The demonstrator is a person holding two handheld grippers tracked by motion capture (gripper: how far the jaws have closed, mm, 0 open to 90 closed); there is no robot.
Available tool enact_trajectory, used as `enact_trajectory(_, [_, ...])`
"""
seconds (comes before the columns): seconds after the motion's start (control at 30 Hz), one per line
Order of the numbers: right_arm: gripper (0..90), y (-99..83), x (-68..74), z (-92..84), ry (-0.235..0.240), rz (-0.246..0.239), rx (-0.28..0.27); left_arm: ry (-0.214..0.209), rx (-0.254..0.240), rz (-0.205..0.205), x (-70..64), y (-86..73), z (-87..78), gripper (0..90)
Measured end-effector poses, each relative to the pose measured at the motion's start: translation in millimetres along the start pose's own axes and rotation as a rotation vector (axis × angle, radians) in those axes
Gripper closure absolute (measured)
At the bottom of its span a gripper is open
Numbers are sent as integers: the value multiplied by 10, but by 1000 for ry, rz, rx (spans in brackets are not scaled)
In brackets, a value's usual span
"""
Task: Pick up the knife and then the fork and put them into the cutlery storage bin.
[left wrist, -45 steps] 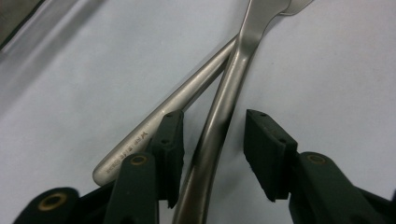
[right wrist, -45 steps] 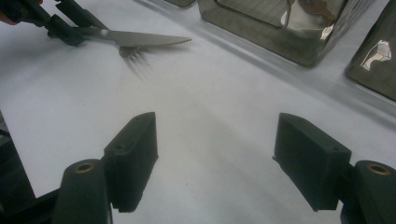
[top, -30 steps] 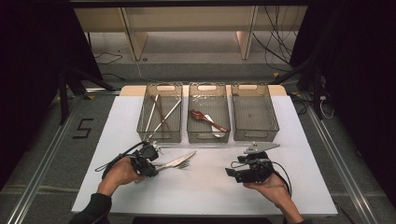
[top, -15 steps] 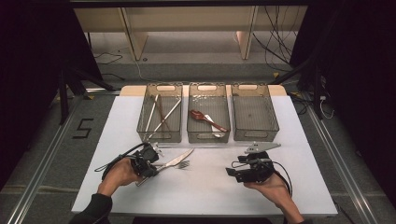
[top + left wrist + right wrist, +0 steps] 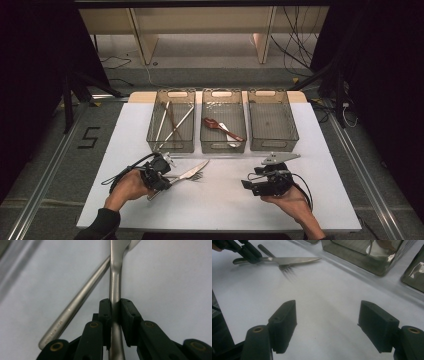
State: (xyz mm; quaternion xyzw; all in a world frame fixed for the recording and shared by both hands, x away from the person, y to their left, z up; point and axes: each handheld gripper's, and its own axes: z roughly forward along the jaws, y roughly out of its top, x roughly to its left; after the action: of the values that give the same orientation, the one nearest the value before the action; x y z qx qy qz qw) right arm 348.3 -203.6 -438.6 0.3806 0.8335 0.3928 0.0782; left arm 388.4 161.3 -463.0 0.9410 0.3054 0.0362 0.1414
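Near the table's [image 5: 300, 130] front-left part, the left hand-held gripper [image 5: 162, 179] is clamped on the handle of a silver metal table knife [image 5: 192, 172], whose serrated blade points toward the table's middle. The jaws have just been closing, and in the left gripper view the pads [image 5: 105, 312] press on the handle from both sides. A silver metal fork [image 5: 284, 267] lies crossed under the knife, touching it. Toward the front-right corner, the right hand-held gripper [image 5: 246, 184] hovers with its jaws wide apart and nothing between them. Three clear plastic bins [image 5: 274, 142] line the far edge.
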Motion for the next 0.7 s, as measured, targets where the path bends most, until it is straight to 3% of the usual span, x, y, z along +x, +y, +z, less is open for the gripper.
enact_trajectory(0.03, [315, 0, 0, 1, 1, -1, -1, -7, -7, -22, 7, -4, 3, 783])
enact_trajectory(0.13, [315, 1, 0, 2, 2, 0, 0, 10, 8, -16, 1, 12, -1, 778])
enact_trajectory(0.4, [315, -4, -3, 6, 3, 1, 1, 12, -29, -38, -11, 134, -9, 697])
enact_trajectory(0.7, [318, -9, -11, 9, 4, 4, 3, 22, 19, -32, 0, 222, 64, 721])
